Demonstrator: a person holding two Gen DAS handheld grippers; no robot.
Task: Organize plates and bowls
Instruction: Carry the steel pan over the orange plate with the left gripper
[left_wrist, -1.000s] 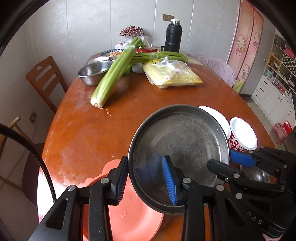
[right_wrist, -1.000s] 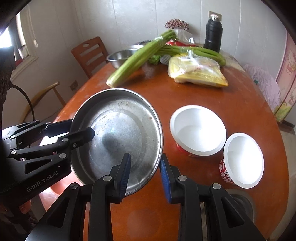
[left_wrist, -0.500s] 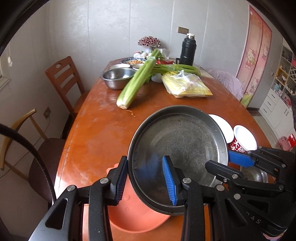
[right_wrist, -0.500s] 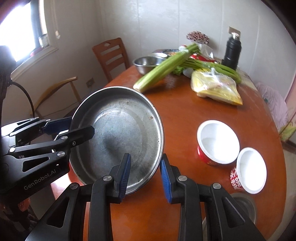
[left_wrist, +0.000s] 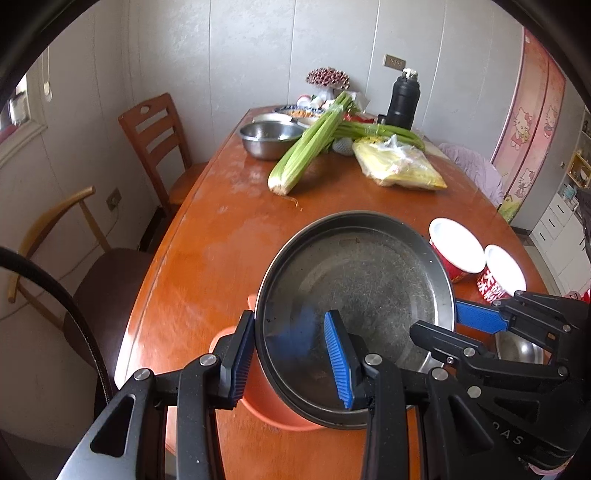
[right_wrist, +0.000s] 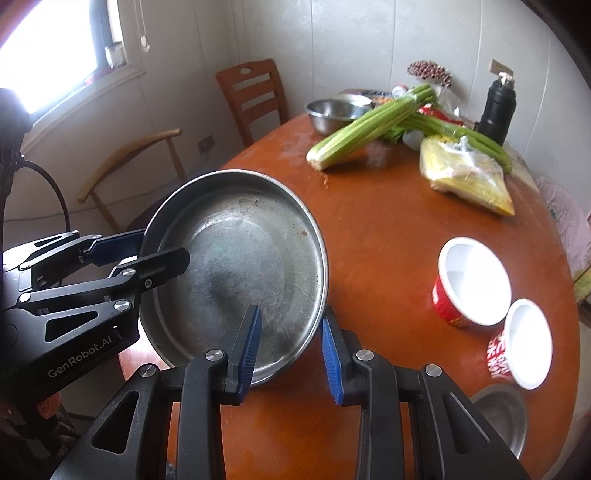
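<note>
Gripping opposite rims of the steel plate (left_wrist: 362, 288), the left gripper (left_wrist: 291, 360) and right gripper (right_wrist: 290, 349) share its weight above the orange plate (left_wrist: 266, 398), apparently for stacking.

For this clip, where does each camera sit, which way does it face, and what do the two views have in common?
Left wrist view: on the left gripper, facing along the table toward the far wall; its jaws straddle the steel plate rim over an orange plate; the right gripper enters at right.
Right wrist view: on the right gripper, facing the far wall, its jaws straddling the steel plate rim; the left gripper enters at left.
Shared: steel plate, celery, two red-and-white bowls, black flask.
</note>
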